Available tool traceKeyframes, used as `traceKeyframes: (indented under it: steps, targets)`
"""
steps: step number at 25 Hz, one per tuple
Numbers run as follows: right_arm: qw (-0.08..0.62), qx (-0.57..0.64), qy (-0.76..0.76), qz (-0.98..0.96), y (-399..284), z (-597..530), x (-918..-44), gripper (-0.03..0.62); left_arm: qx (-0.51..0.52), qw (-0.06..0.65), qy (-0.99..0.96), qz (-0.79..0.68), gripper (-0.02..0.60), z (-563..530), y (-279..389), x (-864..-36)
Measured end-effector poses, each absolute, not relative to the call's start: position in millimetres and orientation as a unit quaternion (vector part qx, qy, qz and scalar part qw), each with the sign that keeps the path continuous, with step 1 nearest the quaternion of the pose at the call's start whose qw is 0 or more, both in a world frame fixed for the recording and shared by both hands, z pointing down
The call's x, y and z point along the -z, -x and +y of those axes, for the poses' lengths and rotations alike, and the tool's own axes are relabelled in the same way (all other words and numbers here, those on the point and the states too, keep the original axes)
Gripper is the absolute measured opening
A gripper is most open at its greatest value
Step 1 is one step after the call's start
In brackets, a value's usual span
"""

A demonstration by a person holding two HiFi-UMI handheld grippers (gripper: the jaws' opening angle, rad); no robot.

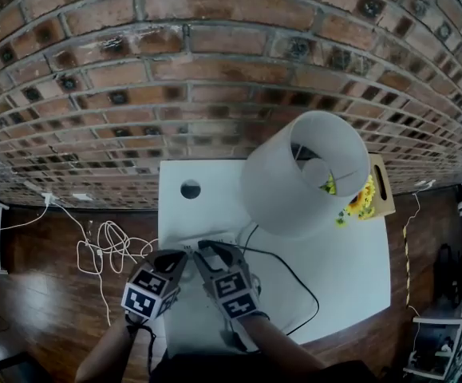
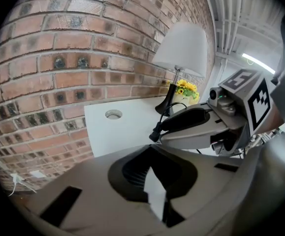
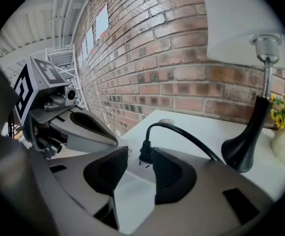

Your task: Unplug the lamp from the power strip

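Plug: black lamp plug (image 3: 145,154), upright and seated in flat white power strip (image 3: 132,183); sits at the mouth of the right jaws, just beside the tip of the lamp-side pad.
Right gripper (image 3: 138,162): jaws apart with a moderate gap, clamping nothing; the strip's white top shows through the gap.
Left gripper (image 2: 153,168): jaws only narrowly apart, white sliver in the gap; cannot tell if the pads touch it.
Cord: thin black cord (image 3: 191,139) arcs up from the plug and runs beyond the right jaws toward the lamp.
Lamp: curved black base (image 3: 245,146) and white drum shade (image 1: 302,174), well beyond both jaws.
Table: white tabletop (image 1: 350,278) under both jaws.
Backdrop: red brick wall (image 1: 175,70); yellow sunflowers (image 1: 362,198) past the lamp.
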State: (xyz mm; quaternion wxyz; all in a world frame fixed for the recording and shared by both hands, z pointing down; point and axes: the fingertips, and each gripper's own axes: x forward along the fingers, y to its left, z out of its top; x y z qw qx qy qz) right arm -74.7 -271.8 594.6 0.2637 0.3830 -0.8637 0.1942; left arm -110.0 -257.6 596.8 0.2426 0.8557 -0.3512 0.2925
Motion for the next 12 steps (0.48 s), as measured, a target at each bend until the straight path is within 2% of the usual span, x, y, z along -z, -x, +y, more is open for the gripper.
traceKeyframes:
  steps: [12]
  targets:
    - [0.274,-0.181,-0.39,-0.86,81.1,-282.4,-605.0,0.172,-0.304,0.25,-0.849,-0.353,0.021,-261.4,106.8,-612.3]
